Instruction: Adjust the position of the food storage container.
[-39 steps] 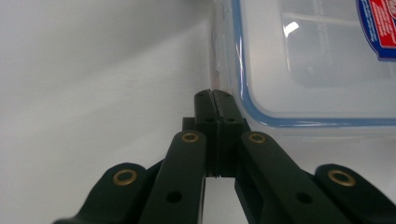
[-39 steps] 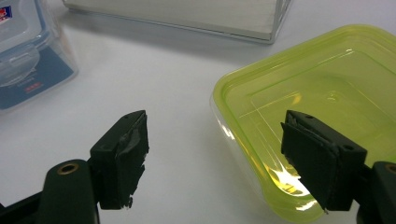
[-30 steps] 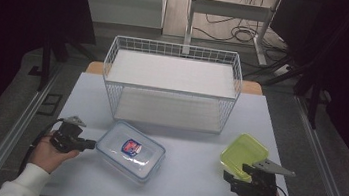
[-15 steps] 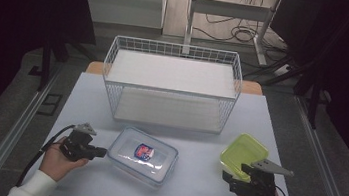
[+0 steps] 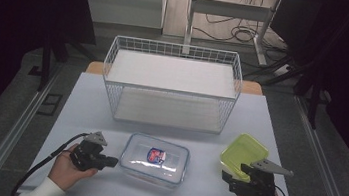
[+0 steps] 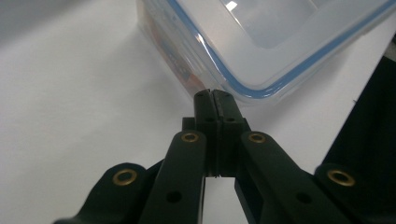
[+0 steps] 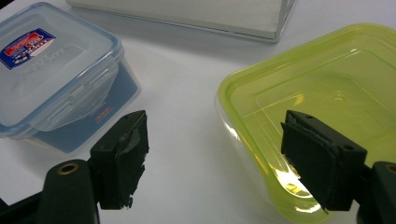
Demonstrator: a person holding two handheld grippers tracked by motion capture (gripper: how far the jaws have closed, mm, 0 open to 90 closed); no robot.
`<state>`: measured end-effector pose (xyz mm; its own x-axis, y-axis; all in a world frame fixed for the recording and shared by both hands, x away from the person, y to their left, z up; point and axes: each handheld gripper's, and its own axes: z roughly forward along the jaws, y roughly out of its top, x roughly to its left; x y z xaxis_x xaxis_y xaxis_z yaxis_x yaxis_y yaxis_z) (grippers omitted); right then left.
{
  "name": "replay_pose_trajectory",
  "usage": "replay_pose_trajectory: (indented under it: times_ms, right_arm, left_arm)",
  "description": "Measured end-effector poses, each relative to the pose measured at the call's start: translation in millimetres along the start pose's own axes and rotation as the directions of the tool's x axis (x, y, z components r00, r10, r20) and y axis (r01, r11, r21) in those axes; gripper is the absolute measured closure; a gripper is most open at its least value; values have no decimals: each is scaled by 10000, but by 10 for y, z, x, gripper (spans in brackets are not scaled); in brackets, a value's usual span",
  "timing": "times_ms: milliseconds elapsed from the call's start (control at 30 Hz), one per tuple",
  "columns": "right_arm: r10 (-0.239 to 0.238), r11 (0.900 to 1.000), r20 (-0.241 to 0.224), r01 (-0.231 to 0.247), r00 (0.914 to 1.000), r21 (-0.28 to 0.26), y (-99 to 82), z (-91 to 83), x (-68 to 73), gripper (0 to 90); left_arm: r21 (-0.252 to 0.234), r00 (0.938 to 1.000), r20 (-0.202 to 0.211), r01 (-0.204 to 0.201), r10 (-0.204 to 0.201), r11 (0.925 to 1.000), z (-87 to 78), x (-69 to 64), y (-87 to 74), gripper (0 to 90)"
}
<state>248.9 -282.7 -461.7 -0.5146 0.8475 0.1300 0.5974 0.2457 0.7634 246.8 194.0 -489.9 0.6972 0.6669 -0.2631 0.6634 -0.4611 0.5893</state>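
High view: the clear lidded container (image 5: 155, 160) lies on the table (image 5: 85, 112) near its front edge, with bare surface between it, the wire basket (image 5: 172, 85) behind and the green container (image 5: 243, 153) at right. Left gripper view: the left gripper (image 6: 214, 95), jaws closed together on nothing, touches the clear container's corner (blue-rimmed lid). Right gripper view: the right gripper (image 7: 214, 140) stands wide open, one jaw over the green container's near rim, gripping nothing.

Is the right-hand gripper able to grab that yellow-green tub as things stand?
Probably yes: the right gripper is open, its jaws straddle the near corner of the yellow-green container, and nothing lies between them.
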Motion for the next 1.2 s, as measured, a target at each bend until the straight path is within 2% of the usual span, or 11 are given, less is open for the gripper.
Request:
replay_pose_trajectory:
  times_ms: [333,367,400,633,867,1033,1167,1200]
  right_arm:
    - [81,10000,-44,-81,10000,-31,5,-2,4,235]
    - [84,10000,-35,-84,10000,-25,6,-1,4,235]
    - [88,10000,-34,-89,10000,-24,6,0,4,235]
    - [83,10000,-36,-83,10000,-12,5,5,6,235]
    - [110,9999,-30,-110,9999,-6,8,13,13,235]
    - [171,9998,-138,-173,9998,-88,18,4,19,235]
    - [308,9993,-352,-316,9989,-224,45,-30,31,233]
    - [342,9990,-417,-353,9985,-264,53,-37,34,231]
  left_arm:
    - [-80,9996,287,-70,72,9999,45,-104,-16,900]
    - [-16,9988,469,-145,145,9999,69,-138,-18,900]
    - [0,9987,471,-176,176,9998,80,-152,-21,900]
    - [-124,9988,469,-116,122,9999,79,-158,-25,900]
    - [-220,9971,758,-74,90,9997,97,-188,-37,900]
    - [-257,9976,673,-112,129,9996,85,-184,-41,900]
    - [-487,9999,100,110,-105,9988,-10,-152,-47,892]
    - [-701,9995,-76,304,-310,9971,-55,-149,-47,875]
